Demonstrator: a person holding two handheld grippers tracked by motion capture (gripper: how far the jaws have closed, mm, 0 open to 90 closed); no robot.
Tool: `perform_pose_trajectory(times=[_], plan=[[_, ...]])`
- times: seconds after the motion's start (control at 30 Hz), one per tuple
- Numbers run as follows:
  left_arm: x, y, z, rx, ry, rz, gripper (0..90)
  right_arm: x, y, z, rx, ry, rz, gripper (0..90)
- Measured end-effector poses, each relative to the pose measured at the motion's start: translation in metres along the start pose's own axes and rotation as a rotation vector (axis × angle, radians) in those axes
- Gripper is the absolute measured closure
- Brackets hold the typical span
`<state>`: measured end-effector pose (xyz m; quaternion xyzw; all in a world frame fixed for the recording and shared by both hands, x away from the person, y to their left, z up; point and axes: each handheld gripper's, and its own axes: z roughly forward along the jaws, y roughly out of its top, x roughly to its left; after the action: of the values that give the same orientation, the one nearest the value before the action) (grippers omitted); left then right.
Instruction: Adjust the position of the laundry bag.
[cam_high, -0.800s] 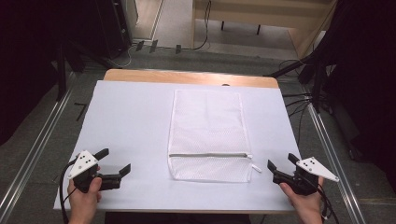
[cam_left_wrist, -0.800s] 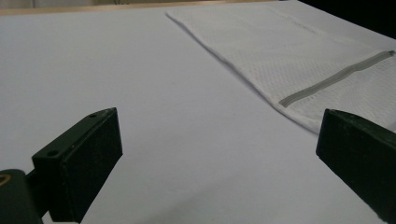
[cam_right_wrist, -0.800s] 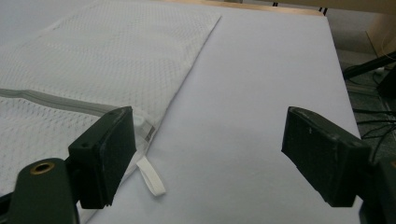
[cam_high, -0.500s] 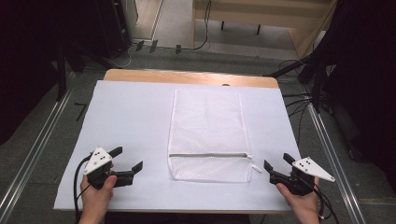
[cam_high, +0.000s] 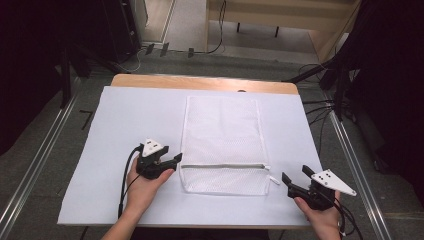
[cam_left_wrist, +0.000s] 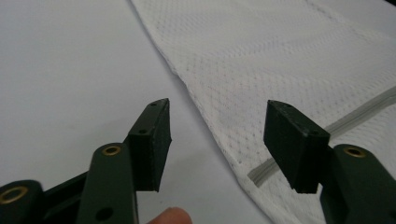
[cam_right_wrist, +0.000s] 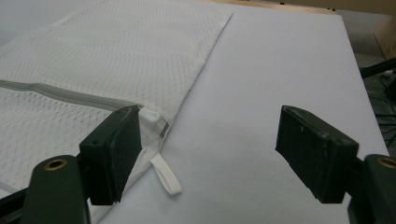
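Covering wooden table (cam_high: 150, 80): white sheet (cam_high: 125, 125)

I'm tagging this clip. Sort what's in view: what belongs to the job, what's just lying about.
Job:
- mesh bag, flat on the table sheet
- its zipper and pull tab
- left tongs, open at the bag's edge
- right tongs, open

Lying about:
- floor cables
- wooden furniture behind
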<state>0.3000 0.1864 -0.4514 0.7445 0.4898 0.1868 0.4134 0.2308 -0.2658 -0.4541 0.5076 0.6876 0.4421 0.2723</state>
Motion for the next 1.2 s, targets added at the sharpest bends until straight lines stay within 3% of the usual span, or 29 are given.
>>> perform_pose_trajectory(times=[0.13, 0.2, 0.33, 0.47, 0.57, 0.6, 0.63, 0.67, 0.7, 0.73, 0.93, 1.0, 1.03, 1.2], plan=[[0.004, 0.003, 0.016, 0.028, 0.021, -0.065, 54.0, 0.000, -0.001, 0.002, 0.006, 0.002, -0.007, 23.3], [0.004, 0.002, 0.022, 0.042, 0.016, -0.079, 57.2, 0.000, -0.002, 0.003, 0.010, 0.008, -0.005, 23.5], [0.001, 0.001, 0.026, 0.056, 0.019, -0.060, 57.1, 0.001, -0.002, 0.004, 0.012, 0.007, -0.007, 23.7], [0.001, 0.001, 0.030, 0.051, 0.023, -0.080, 58.8, 0.002, -0.002, 0.004, 0.012, 0.010, -0.012, 23.8], [0.000, 0.000, 0.032, 0.077, 0.024, -0.077, 60.8, 0.003, -0.002, 0.005, 0.015, 0.005, -0.013, 23.8], [-0.003, -0.001, 0.033, 0.086, 0.016, -0.052, 60.9, 0.004, -0.002, 0.006, 0.018, 0.007, -0.016, 24.0], [-0.003, -0.001, 0.033, 0.086, 0.016, -0.052, 61.3, 0.004, -0.002, 0.006, 0.018, 0.007, -0.016, 24.0], [-0.006, -0.002, 0.034, 0.097, 0.005, -0.013, 64.0, 0.004, -0.002, 0.006, 0.018, 0.007, -0.018, 24.0], [-0.006, -0.002, 0.034, 0.097, 0.005, -0.013, 65.3, 0.004, -0.002, 0.006, 0.018, 0.007, -0.018, 24.0], [-0.008, -0.002, 0.034, 0.097, 0.020, 0.003, 65.7, 0.004, -0.002, 0.006, 0.017, 0.007, -0.020, 24.0], [-0.010, -0.003, 0.035, 0.099, 0.055, 0.015, 74.6, 0.005, -0.003, 0.006, 0.021, 0.007, -0.017, 24.0], [-0.006, -0.002, 0.034, 0.106, -0.002, 0.000, 87.6, 0.005, -0.003, 0.007, 0.022, 0.008, -0.019, 24.0], [-0.006, -0.002, 0.034, 0.106, -0.007, 0.001, 89.8, 0.006, -0.004, 0.007, 0.024, 0.009, -0.023, 24.0], [-0.006, -0.002, 0.033, 0.110, -0.011, 0.009, 90.0, 0.008, -0.004, 0.007, 0.027, 0.015, -0.034, 24.0]])
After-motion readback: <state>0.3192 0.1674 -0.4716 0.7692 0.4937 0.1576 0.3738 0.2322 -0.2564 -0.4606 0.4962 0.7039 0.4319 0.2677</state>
